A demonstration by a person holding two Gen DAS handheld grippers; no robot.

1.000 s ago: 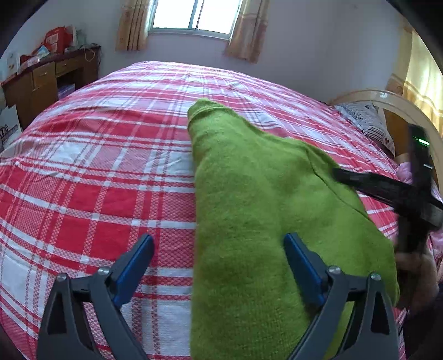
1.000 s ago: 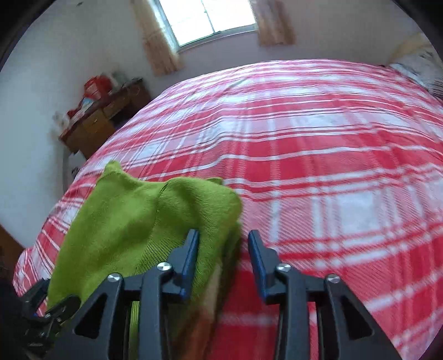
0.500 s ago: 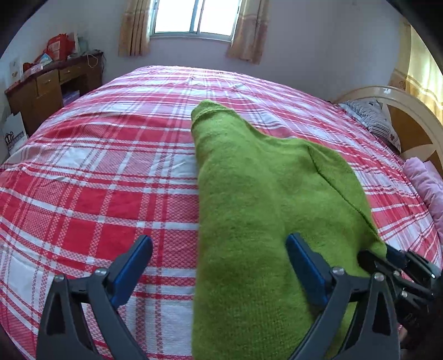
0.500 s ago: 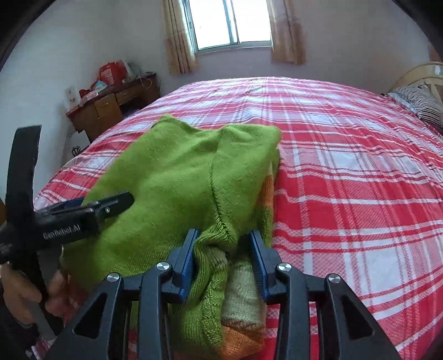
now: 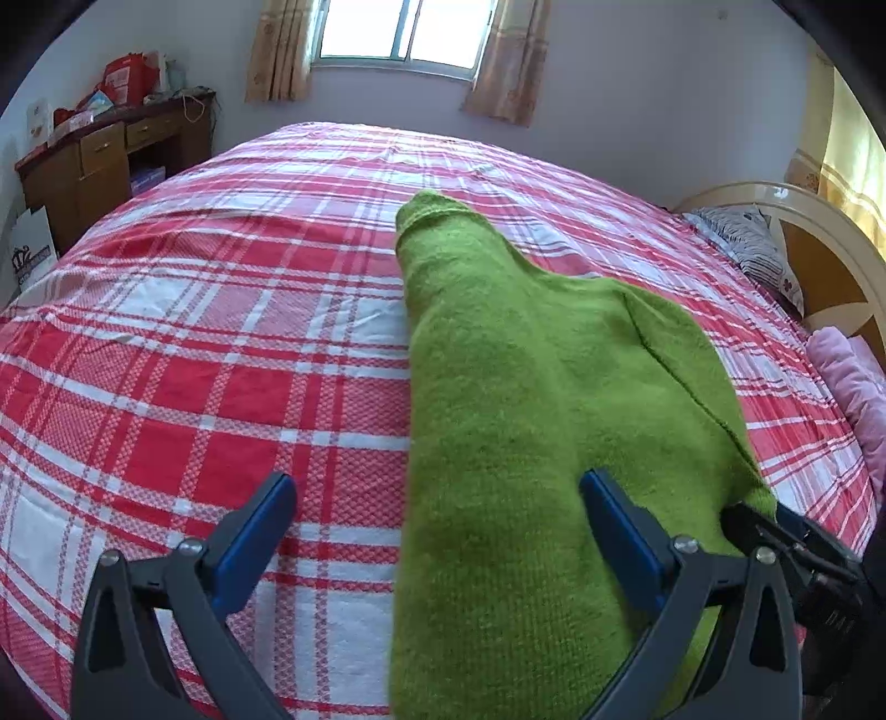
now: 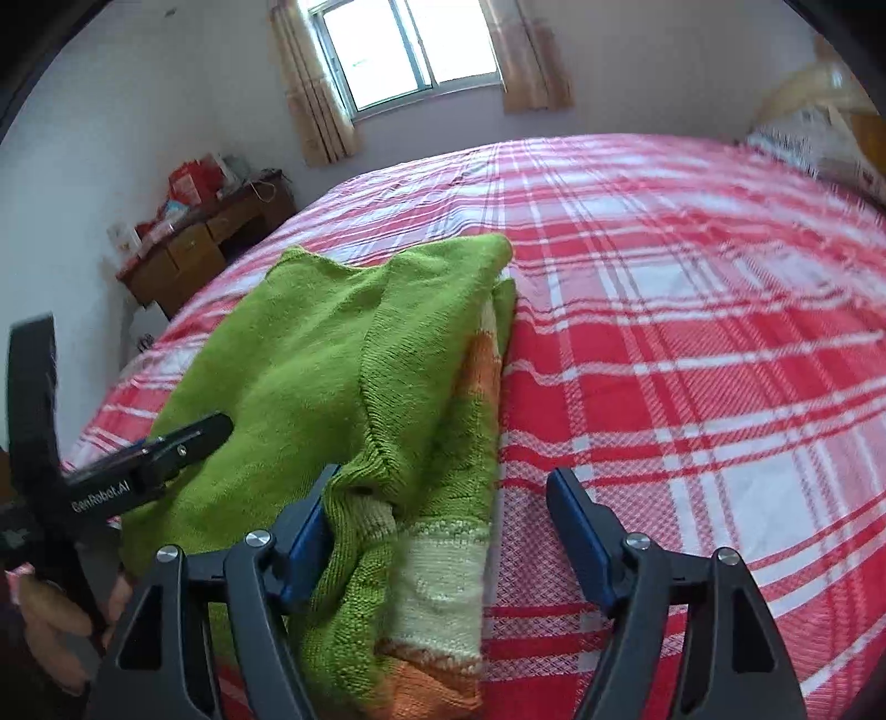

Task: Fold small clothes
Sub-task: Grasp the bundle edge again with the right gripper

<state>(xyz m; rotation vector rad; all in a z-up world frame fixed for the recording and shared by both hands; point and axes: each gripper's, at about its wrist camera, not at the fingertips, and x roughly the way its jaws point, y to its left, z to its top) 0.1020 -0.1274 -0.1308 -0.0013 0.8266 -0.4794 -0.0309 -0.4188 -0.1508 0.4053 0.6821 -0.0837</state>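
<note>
One green sweater (image 5: 498, 421) is lying on the bed (image 5: 221, 332), its long axis running from the near edge toward the window-side edge, narrow end pointing away. The left gripper (image 5: 437, 526) is standing wide open over the sweater's left side, gripping nothing. The right gripper (image 6: 443, 520) is opening, with the sweater's striped hem lying between its fingers.

sweater (image 5: 498, 421) on bed (image 5: 221, 343), near its front edge | window (image 5: 410, 27) on wall behind bed | desk (image 5: 105, 160) left of bed, at far corner | pillow (image 5: 742, 238) on bed's right end, against headboard (image 5: 819, 260) | left gripper (image 5: 437, 526) over sweater's left edge | right gripper (image 6: 437, 531) at its right edge
</note>
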